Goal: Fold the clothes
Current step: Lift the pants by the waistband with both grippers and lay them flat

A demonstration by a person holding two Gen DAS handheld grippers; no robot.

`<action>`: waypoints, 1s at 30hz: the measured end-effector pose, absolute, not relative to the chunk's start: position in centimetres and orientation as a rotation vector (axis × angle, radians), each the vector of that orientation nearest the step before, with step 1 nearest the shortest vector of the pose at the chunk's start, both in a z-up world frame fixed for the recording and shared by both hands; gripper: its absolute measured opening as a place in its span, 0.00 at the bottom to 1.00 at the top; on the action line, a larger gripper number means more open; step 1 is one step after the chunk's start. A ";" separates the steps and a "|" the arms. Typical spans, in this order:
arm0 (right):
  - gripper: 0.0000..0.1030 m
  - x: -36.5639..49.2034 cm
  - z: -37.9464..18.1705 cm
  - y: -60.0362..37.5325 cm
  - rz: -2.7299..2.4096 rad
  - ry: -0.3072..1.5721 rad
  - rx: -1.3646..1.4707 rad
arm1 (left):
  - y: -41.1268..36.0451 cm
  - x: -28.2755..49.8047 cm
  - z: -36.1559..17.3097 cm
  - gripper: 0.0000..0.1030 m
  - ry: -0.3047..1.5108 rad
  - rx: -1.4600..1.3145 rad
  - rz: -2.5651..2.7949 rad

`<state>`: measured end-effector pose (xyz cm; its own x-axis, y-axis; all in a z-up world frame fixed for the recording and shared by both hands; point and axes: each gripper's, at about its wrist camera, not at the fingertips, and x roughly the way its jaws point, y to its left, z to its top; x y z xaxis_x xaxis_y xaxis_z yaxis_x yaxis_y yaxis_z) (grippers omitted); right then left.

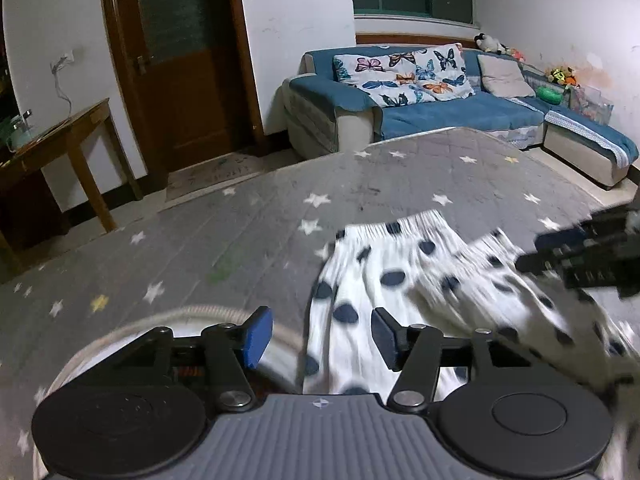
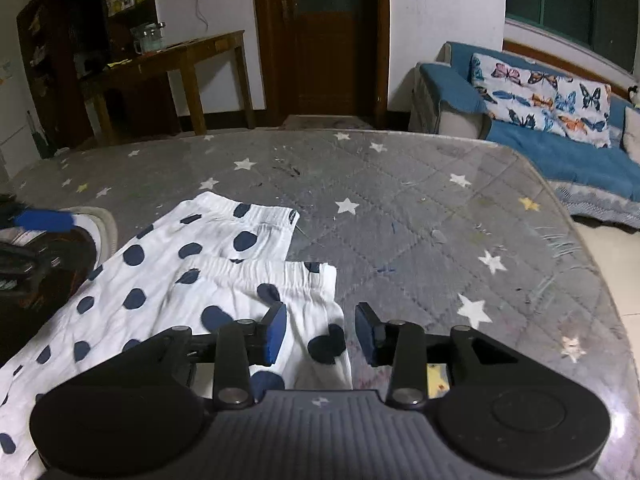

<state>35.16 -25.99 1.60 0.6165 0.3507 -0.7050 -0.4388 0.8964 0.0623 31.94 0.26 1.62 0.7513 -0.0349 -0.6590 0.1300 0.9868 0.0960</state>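
Observation:
A white garment with dark blue dots (image 1: 392, 256) lies spread on a grey quilted cover with stars (image 1: 240, 240); its elastic hems point away from me. My left gripper (image 1: 320, 320) hovers open over the garment's left edge, with nothing pinched between its blue pads. The right gripper (image 1: 560, 256) shows as a blurred shape over the cloth's right side. In the right wrist view the garment (image 2: 160, 276) is folded into two layers. My right gripper (image 2: 320, 312) stands open above its near right corner, pads clear of the cloth. The left gripper (image 2: 40, 224) is at the far left.
A round beige rim (image 1: 192, 314) lies on the cover left of the garment, and the same rim (image 2: 106, 226) shows in the right wrist view. The cover's far edge (image 2: 360, 132) drops to the floor. Beyond stand a blue sofa (image 1: 440, 112), a wooden table (image 2: 180, 60) and a brown door (image 1: 180, 60).

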 end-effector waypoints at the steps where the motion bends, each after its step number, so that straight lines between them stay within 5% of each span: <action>1: 0.37 35.5 1.5 -25.9 0.462 0.788 -0.125 | 0.0 32.7 1.4 0.57 0.720 0.138 -0.094; 9: 0.36 35.9 0.4 -25.5 0.493 0.783 -0.148 | -1.2 36.4 -0.8 0.57 0.728 0.161 -0.113; 11: 0.26 35.9 0.4 -25.5 0.493 0.780 -0.151 | -1.5 36.8 -1.2 0.56 0.728 0.170 -0.122; 14: 0.11 36.0 0.6 -25.5 0.502 0.778 -0.163 | -2.0 37.3 -1.7 0.39 0.742 0.176 -0.137; 18: 0.06 35.7 0.8 -25.2 0.491 0.759 -0.198 | -2.3 37.3 -2.2 0.12 0.735 0.181 -0.152; 30: 0.04 38.2 1.6 -29.6 0.265 0.724 -0.256 | 4.3 37.3 -2.0 0.03 0.725 0.191 0.121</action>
<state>38.19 -29.60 1.61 0.7187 0.1489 -0.6792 -0.3243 0.9358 -0.1381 37.26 4.29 -1.98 0.7426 0.1761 -0.6462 -0.0440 0.9756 0.2153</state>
